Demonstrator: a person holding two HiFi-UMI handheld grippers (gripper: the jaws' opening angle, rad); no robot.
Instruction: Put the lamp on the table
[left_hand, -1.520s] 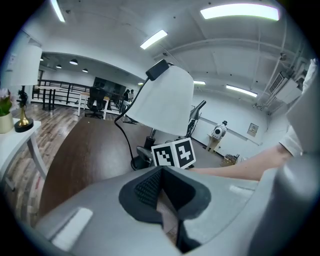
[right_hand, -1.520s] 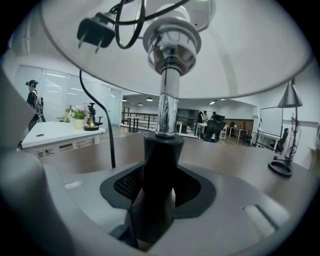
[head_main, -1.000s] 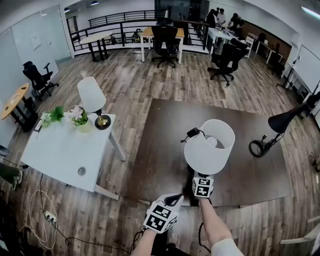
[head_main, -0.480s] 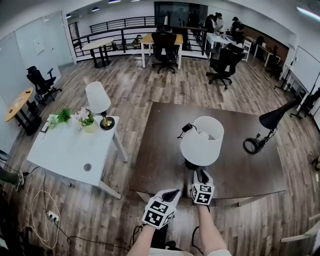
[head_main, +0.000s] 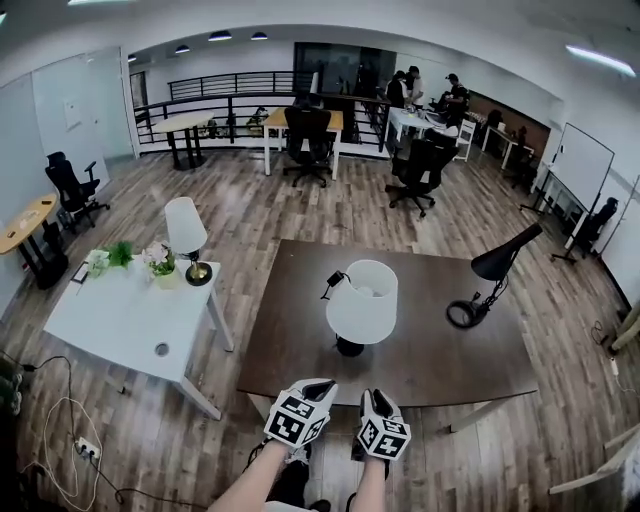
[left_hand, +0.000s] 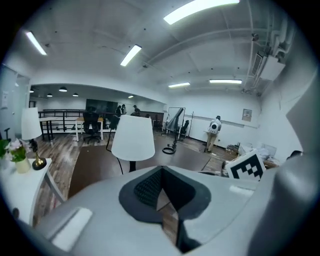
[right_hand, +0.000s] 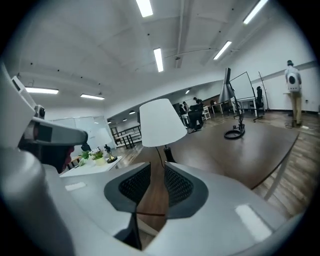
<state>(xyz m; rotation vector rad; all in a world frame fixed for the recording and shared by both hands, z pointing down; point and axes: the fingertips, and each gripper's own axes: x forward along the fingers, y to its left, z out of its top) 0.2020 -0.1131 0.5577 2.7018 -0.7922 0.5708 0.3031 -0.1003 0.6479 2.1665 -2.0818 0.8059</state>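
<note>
The white-shaded lamp (head_main: 362, 300) stands upright on the dark brown table (head_main: 420, 355), with its black base near the front edge. Both grippers hang low in the head view, in front of the table and apart from the lamp. My right gripper (head_main: 373, 397) is open; its jaws have just been closing and nothing lies between them. In the right gripper view the lamp (right_hand: 161, 122) stands beyond the gap between the right gripper's (right_hand: 157, 167) jaws. My left gripper (head_main: 323, 385) is shut and empty. The left gripper view also shows the lamp (left_hand: 133, 137) ahead of that gripper (left_hand: 161, 170).
A black desk lamp (head_main: 495, 265) sits on the right of the dark table. To the left, a white table (head_main: 120, 320) holds a second white lamp (head_main: 185, 225) and flowers (head_main: 160, 262). Cables (head_main: 70, 430) lie on the floor at left. Office chairs (head_main: 415, 165) stand behind.
The lamp was held up over the table by my right gripper; it now stands on the table by itself. Both grippers have drawn back toward me.
</note>
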